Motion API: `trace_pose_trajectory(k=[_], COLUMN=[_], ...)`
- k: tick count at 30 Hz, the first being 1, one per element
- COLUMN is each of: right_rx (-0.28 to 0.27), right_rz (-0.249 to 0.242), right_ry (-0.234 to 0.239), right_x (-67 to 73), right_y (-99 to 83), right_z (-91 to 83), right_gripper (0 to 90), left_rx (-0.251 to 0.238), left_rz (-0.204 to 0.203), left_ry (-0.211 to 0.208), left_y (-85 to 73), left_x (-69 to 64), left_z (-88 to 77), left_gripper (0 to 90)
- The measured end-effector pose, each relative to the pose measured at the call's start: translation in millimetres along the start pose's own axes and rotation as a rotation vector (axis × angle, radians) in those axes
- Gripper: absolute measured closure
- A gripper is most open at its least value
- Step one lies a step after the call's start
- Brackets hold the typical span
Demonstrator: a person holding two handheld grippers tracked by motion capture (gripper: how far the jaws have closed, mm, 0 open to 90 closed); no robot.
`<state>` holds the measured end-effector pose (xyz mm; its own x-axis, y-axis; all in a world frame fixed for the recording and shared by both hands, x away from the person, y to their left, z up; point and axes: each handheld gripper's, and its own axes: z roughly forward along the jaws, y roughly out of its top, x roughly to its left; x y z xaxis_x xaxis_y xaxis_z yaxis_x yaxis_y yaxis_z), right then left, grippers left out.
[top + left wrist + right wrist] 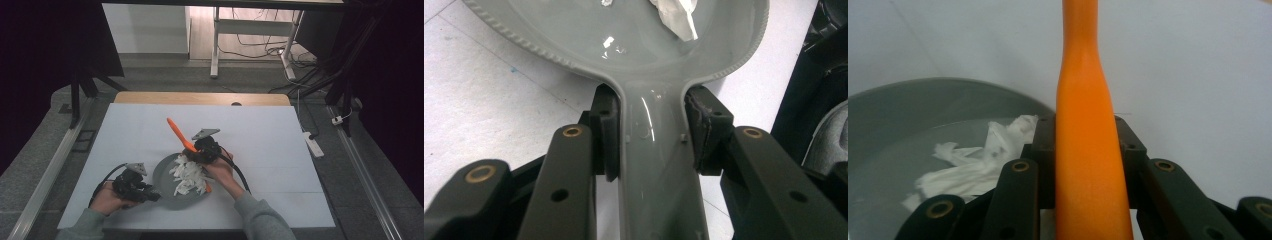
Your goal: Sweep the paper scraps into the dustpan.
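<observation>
A grey dish [164,176] with a handle lies on the white table, holding a pile of white shreds [189,176]. My left gripper [150,196] is shut on the dish's handle [651,165], its pads pressing both sides. The dish's ribbed rim [531,47] and a white shred [679,20] lie ahead of it. My right gripper [197,154] is shut on an orange tool's handle [1088,165] beside the dish's far rim [948,87]. That orange tool [177,132] slants up and to the left above the table. White shreds [975,162] lie left of the jaws.
The white table top [260,135] has a wooden strip along its far edge [200,97]. A white power strip [313,142] lies off the table's right side. Desk legs and cables [260,47] stand on the floor beyond.
</observation>
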<state>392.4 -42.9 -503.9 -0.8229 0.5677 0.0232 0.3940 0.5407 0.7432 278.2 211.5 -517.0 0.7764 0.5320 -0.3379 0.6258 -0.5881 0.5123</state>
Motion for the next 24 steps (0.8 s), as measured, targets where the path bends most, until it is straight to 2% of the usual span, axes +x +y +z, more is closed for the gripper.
trace_pose_trajectory(k=[2,3,4,6,9,11,13,14,17,20,24], right_rx=[0.008,0.002,0.002,-0.006,-0.068,-0.087,-0.135,-0.135,-0.150,-0.151,-0.112], right_rz=[-0.029,-0.028,-0.028,-0.021,-0.008,-0.002,0.008,0.008,0.001,0.029,0.051], right_ry=[-0.003,0.026,0.026,0.059,0.073,0.069,0.043,0.043,-0.021,-0.053,-0.125], right_x=[8.1,13.8,13.8,16.4,17.2,16.2,10.8,10.8,4.6,-5.6,-20.3], right_y=[-0.5,-1.1,-1.1,-0.9,3.0,4.7,8.6,8.6,8.4,3.9,-7.5], right_z=[-2.0,-6.7,-6.7,-13.2,-31.1,-36.3,-50.3,-50.3,-61.0,-67.4,-67.3], right_gripper=[70.3,70.3,70.3,70.3,70.3,70.4,70.3,70.3,70.3,70.4,70.3], left_rx=[0.000,0.002,0.003,0.002,0.002,0.002,0.001,0.000,0.000,0.000,0.001], left_rz=[0.001,0.004,0.004,0.004,0.003,0.001,0.001,0.001,-0.001,0.000,0.000], left_ry=[0.000,0.000,0.000,0.000,0.000,0.000,-0.002,-0.002,-0.001,0.000,0.001], left_y=[-0.2,-0.2,-0.2,-0.1,0.0,-0.1,-0.3,-0.4,-0.6,-0.6,-0.4], left_x=[0.2,0.4,0.4,0.3,0.3,0.2,0.3,0.4,0.1,0.1,0.0], left_z=[-0.1,-0.2,-0.2,0.0,-0.1,0.0,0.1,0.1,0.1,0.2,0.2], left_gripper=[61.6,61.5,61.5,61.5,61.5,61.5,61.5,61.5,61.5,61.5,61.5])
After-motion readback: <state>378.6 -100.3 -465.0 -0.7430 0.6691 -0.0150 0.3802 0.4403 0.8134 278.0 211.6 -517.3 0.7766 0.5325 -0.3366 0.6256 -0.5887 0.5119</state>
